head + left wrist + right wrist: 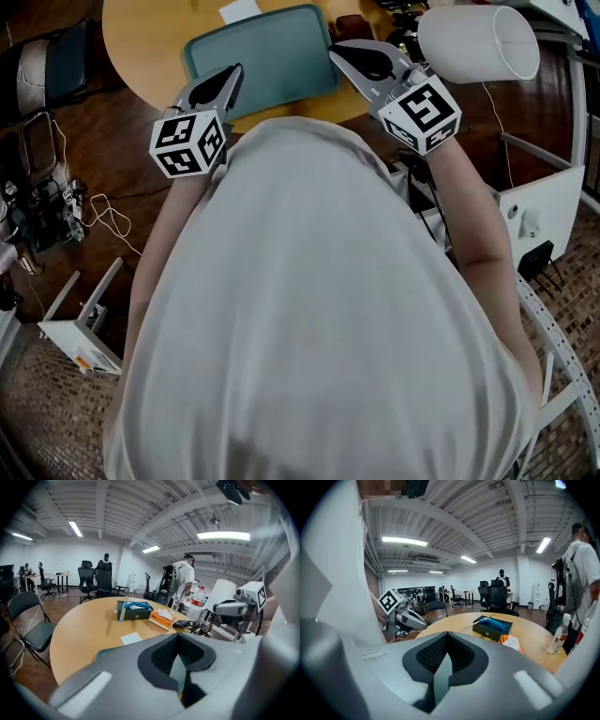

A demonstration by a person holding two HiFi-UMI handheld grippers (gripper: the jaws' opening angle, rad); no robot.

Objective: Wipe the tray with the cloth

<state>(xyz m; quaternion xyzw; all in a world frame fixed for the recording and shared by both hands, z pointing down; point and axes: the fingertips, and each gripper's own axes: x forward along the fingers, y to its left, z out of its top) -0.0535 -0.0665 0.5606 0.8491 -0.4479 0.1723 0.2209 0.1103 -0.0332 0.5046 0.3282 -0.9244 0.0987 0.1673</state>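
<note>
Hovering with jaws closed to a sliver on nothing, the left gripper (232, 75) and right gripper (337, 51) flank the tray (267, 52), lying crosswise just ahead, with no cloth in sight.

On bench (141, 37), at near edge: tray (262, 52). Just behind tray: paper (240, 9). Farther back on bench: box (134, 610), tissue pack (161, 619) right of it, bottle (198, 603) farther right. Left of bench: chair (33, 620). Over tray's near-left corner: left hand-held gripper (234, 73). Over near-right corner: right hand-held gripper (336, 52). Right of tray, off bench: lampshade (478, 42).
</note>
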